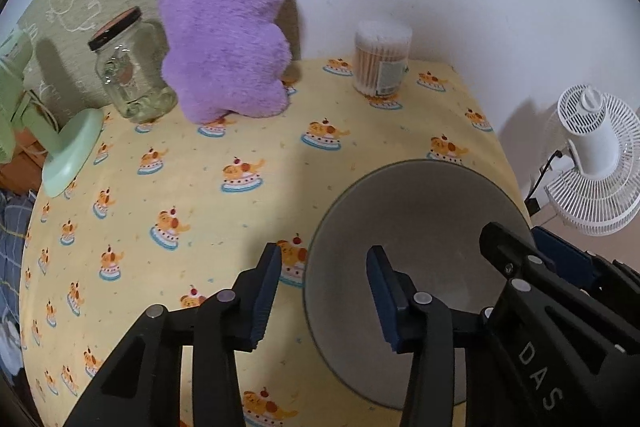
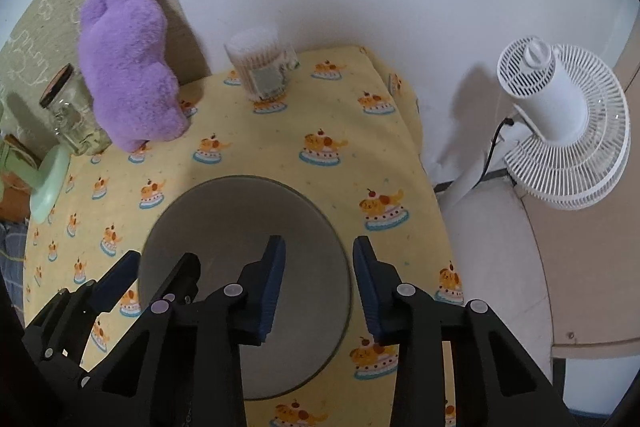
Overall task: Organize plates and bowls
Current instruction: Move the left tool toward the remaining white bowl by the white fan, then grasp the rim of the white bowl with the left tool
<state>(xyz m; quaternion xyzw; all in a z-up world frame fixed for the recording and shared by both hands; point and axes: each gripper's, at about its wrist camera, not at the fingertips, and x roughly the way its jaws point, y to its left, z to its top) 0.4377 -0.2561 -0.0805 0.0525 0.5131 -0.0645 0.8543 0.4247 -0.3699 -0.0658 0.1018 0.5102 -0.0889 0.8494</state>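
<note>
Left wrist view puts your left gripper (image 1: 324, 291) astride the near-left rim of the grey bowl (image 1: 420, 211), which sits on the yellow cloth (image 1: 200, 195); the right gripper (image 2: 318, 287) straddles the opposite rim. Both sets of jaws are partly closed, and the pads seem not yet to pinch the wall, though the angle is poor. Close both evenly, seat the rim deep between the pads, then lift level.

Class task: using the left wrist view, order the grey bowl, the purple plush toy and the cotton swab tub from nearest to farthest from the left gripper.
1. Grey bowl: its near-left rim sits between the fingers of the left gripper.
2. Purple plush toy: back left, by the wall.
3. Cotton swab tub: back right corner; too close to the toy to rank firmly.
</note>
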